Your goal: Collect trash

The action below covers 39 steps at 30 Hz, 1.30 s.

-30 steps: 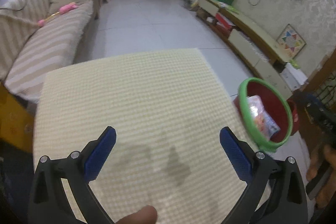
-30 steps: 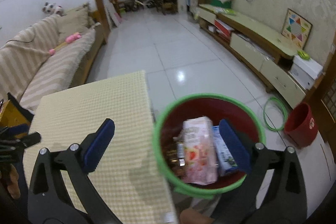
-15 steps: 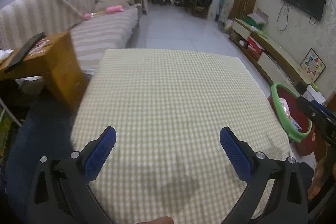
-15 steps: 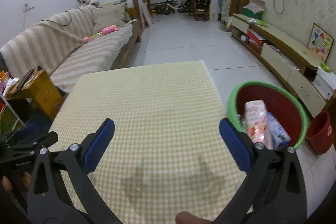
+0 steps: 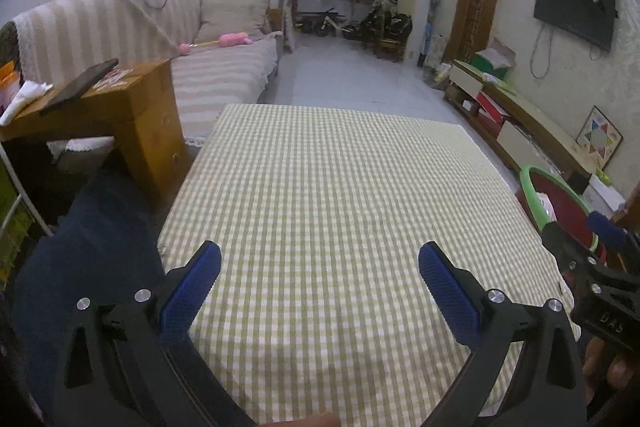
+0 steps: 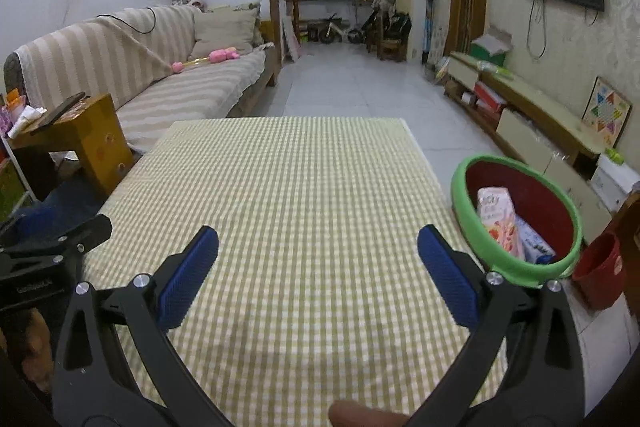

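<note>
A red bin with a green rim (image 6: 468,203) stands off the right edge of the table with the checked cloth (image 6: 300,187). In it lie a pink carton (image 6: 498,223) and a blue-white carton (image 6: 534,245). The bin also shows in the left wrist view (image 5: 532,195). My left gripper (image 5: 320,279) is open and empty above the near part of the cloth. My right gripper (image 6: 318,267) is open and empty above the near part of the cloth, left of the bin. No trash shows on the cloth.
A wooden side table (image 5: 132,107) with a tablet stands left of the table, before a striped sofa (image 6: 140,75). A small red bucket (image 6: 598,269) stands right of the bin. A low TV cabinet (image 6: 536,131) runs along the right wall.
Both grippers have drawn back and levelled out over the table. The right gripper has moved from above the bin to the left, so the bin now lies to its right.
</note>
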{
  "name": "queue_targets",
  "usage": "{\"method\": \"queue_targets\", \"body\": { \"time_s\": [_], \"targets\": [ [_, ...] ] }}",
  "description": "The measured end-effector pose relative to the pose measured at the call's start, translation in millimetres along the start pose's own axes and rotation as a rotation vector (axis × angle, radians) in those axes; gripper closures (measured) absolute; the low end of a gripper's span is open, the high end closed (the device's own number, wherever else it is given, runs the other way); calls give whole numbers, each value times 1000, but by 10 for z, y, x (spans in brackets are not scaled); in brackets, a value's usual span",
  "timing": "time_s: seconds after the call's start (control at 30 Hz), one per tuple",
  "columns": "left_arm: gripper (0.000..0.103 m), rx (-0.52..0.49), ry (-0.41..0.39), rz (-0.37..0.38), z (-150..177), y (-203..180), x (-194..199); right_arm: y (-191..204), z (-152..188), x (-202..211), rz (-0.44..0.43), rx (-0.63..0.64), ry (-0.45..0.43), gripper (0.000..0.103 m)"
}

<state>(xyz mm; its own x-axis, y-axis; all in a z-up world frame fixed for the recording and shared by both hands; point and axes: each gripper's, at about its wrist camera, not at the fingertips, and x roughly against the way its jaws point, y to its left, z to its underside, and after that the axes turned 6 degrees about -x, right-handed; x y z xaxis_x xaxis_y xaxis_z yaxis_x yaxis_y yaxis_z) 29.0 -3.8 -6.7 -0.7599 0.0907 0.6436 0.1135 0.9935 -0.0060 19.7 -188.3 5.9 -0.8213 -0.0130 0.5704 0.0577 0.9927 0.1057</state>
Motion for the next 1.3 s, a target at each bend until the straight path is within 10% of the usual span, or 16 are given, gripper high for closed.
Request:
{"method": "queue_targets", "body": {
  "time_s": [1.3],
  "targets": [
    [8,-35,18,1,69,-160,-57,-193,106,-155,8,-55,50,5]
  ]
}}
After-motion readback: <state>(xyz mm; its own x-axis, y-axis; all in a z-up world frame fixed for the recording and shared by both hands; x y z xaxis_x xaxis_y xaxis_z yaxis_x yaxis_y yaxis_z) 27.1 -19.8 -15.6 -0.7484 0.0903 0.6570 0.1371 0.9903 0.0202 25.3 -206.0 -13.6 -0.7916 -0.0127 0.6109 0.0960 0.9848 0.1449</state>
